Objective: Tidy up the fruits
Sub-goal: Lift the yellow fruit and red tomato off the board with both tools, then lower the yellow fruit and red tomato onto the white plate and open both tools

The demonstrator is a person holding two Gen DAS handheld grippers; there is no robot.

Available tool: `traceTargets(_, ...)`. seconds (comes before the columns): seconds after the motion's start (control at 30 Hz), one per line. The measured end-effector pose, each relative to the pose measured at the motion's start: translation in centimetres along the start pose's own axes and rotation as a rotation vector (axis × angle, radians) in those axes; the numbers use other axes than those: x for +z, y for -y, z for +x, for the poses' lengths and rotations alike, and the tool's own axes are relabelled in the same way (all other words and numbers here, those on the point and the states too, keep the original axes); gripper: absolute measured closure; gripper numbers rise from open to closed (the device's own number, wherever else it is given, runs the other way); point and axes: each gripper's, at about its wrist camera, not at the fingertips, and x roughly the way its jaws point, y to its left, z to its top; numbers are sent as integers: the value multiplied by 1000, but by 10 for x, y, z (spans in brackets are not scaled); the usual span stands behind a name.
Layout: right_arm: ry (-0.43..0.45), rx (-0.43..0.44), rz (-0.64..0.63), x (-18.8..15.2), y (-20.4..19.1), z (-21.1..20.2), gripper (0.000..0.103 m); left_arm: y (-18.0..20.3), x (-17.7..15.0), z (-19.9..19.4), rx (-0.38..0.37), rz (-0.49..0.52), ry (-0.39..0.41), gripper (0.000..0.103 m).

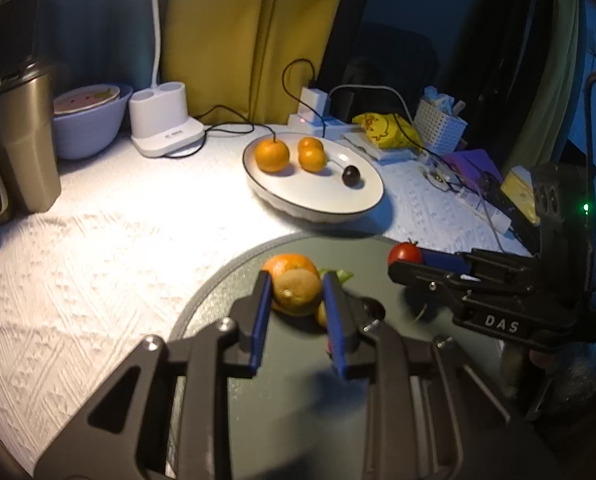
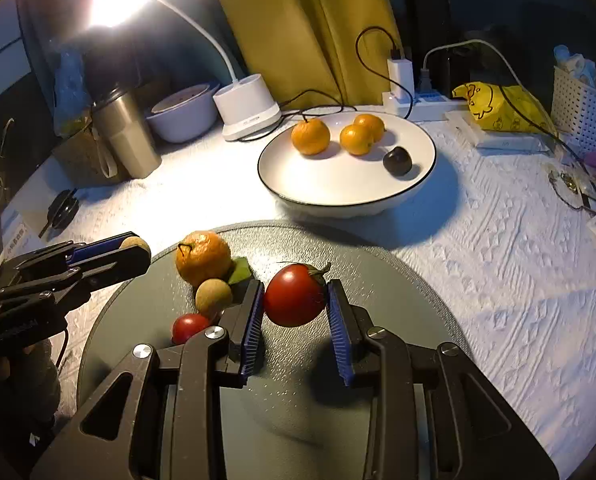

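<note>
My left gripper (image 1: 296, 282) is shut on a small tan longan (image 1: 298, 285), held above a grey round mat (image 1: 257, 408); it also shows in the right wrist view (image 2: 135, 245). My right gripper (image 2: 295, 296) is shut on a red tomato (image 2: 294, 294), seen from the left wrist view too (image 1: 405, 254). On the mat lie a tangerine (image 2: 203, 257) with a leaf, a second longan (image 2: 213, 295) and a small tomato (image 2: 189, 327). A white bowl (image 2: 338, 192) behind holds three tangerines (image 2: 310, 136) and a dark cherry (image 2: 397, 161).
A desk lamp base (image 2: 249, 114), a steel tumbler (image 2: 127, 136) and a lilac bowl (image 2: 185, 116) stand at the back left. A power strip with chargers (image 2: 402, 80), a yellow bag (image 2: 498, 108), a white basket (image 2: 582, 108) and cables lie at the back right.
</note>
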Motion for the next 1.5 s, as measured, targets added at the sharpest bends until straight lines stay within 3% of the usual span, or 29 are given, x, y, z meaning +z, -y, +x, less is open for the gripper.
traceTargets(0.7, 35, 10, 4, 30, 21, 9, 69, -3, 36, 26, 15, 20, 3, 76)
traceTargets(1.5, 25, -14, 1, 59, 43, 47, 69, -22, 79, 88, -18, 27, -39, 76)
